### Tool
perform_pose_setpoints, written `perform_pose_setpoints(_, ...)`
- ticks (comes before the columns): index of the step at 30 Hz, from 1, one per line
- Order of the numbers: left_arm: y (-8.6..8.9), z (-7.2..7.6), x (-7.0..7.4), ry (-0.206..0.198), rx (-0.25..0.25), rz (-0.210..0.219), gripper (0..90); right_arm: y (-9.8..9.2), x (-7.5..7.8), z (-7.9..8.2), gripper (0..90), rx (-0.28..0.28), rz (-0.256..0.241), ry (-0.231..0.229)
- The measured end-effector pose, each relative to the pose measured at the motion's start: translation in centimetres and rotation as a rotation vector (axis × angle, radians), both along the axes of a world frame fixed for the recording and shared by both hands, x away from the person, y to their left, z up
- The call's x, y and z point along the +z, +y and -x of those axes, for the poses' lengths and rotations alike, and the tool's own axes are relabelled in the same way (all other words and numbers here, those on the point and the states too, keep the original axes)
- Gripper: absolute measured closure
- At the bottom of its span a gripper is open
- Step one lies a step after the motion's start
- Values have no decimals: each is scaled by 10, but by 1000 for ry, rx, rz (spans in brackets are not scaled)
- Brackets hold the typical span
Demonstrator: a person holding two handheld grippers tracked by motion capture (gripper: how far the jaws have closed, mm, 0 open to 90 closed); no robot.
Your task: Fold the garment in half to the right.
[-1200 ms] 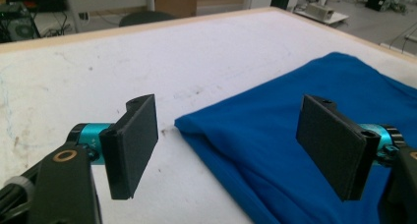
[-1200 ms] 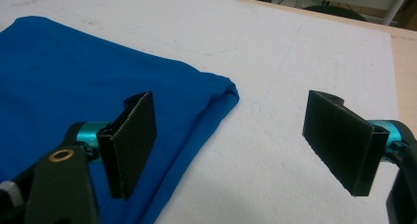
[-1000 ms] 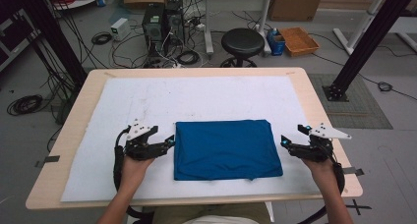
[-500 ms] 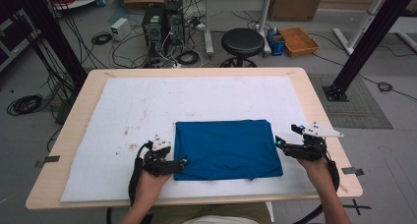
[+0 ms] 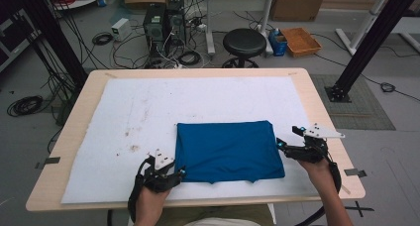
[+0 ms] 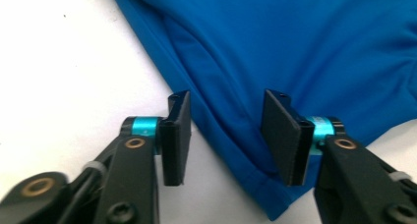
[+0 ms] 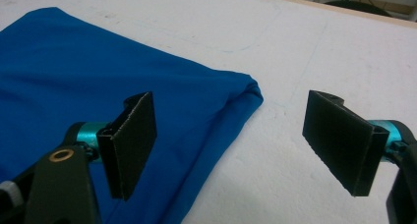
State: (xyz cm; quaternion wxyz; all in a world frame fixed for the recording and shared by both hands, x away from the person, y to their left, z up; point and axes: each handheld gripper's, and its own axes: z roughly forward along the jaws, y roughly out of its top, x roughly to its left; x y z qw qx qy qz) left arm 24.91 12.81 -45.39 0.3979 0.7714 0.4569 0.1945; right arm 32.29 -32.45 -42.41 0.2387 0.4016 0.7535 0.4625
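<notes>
A blue cloth [image 5: 228,150], folded into a flat rectangle, lies on the white mat [image 5: 124,112] near the table's front. My left gripper [image 5: 178,175] is at the cloth's near left corner. In the left gripper view it [image 6: 226,103] stands open, its two pads low on either side of the cloth's [image 6: 305,42] hemmed edge. My right gripper [image 5: 281,145] is at the cloth's right edge. In the right gripper view it [image 7: 231,108] is wide open, one pad over the cloth [image 7: 74,71] and the other over bare mat, with the folded corner between them.
The mat covers most of a wooden table [image 5: 324,117] and carries brown stains [image 5: 132,147] left of the cloth. Tape strips [image 5: 47,161] mark the table's side edges. On the floor beyond stand a black stool [image 5: 242,41], computer cases [image 5: 163,23] and cables.
My left gripper has moved back toward the table's front and in to the cloth's near left corner. The right gripper has edged slightly closer to the cloth's right edge.
</notes>
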Motion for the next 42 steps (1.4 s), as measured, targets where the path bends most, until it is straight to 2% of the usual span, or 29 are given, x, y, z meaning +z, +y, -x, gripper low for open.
perform_pose_setpoints(7,-1,0,0,18,27,21,584,5,-2,-2,203,20,8,7)
perform_pose_setpoints(9,-1,0,0,14,24,14,590,7,-1,-3,203,22,9,6)
perform_pose_setpoints(10,-2,0,1,11,10,9,607,8,0,-3,203,24,9,2)
perform_pose_setpoints(12,-5,1,2,23,-17,20,751,13,2,-4,203,33,7,1)
perform_pose_setpoints(14,-7,1,2,23,-24,8,809,20,6,-5,203,57,3,-10)
perform_pose_setpoints(18,-3,-4,3,63,-31,50,835,39,21,-11,203,107,-7,-26)
perform_pose_setpoints(22,-1,-7,4,82,-39,63,843,64,35,-21,203,181,-28,-20)
perform_pose_setpoints(27,3,-10,4,104,-48,94,844,120,48,-48,203,274,4,-2)
perform_pose_setpoints(31,6,-12,3,113,-49,119,845,161,53,-68,203,330,29,14)
perform_pose_setpoints(32,6,-13,3,114,-51,120,845,172,53,-73,203,346,33,33)
perform_pose_setpoints(36,6,-13,3,115,-54,124,845,216,43,-91,204,410,83,104)
perform_pose_setpoints(38,7,-13,3,118,-57,125,844,234,36,-97,211,422,112,127)
perform_pose_setpoints(40,7,-13,3,121,-59,125,844,255,28,-104,284,441,153,160)
perform_pose_setpoints(42,8,-13,3,123,-59,127,844,273,21,-109,326,456,191,167)
